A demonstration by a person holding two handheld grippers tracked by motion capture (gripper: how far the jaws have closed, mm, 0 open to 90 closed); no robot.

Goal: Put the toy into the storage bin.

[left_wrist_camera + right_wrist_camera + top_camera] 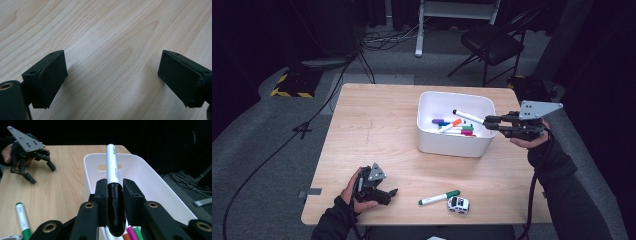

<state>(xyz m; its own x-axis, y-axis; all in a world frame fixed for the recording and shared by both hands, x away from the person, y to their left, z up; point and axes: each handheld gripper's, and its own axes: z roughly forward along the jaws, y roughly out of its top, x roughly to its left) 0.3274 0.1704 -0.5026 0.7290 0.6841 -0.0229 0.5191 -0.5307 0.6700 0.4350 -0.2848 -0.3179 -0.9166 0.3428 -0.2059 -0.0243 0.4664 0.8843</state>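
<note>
Two claws: one per hand.
Right claw (115, 192): pinching the black-capped marker (468, 116) by its cap, above the white bin (432, 140) near the counter's (372, 125) far right corner.
Left claw (388, 194): spread, empty, near corner.

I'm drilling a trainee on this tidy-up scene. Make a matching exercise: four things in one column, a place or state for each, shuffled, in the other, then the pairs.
Things:
1. black-capped marker
2. green-capped marker
3. toy car
4. left gripper

Places or states:
A. open, with bare table between its fingers
B. lying on the table in front of the white bin
C. clamped in the right gripper, over the bin
D. on the table, just right of the green-capped marker in the high view

Pairs: 1-C, 2-B, 3-D, 4-A
</note>
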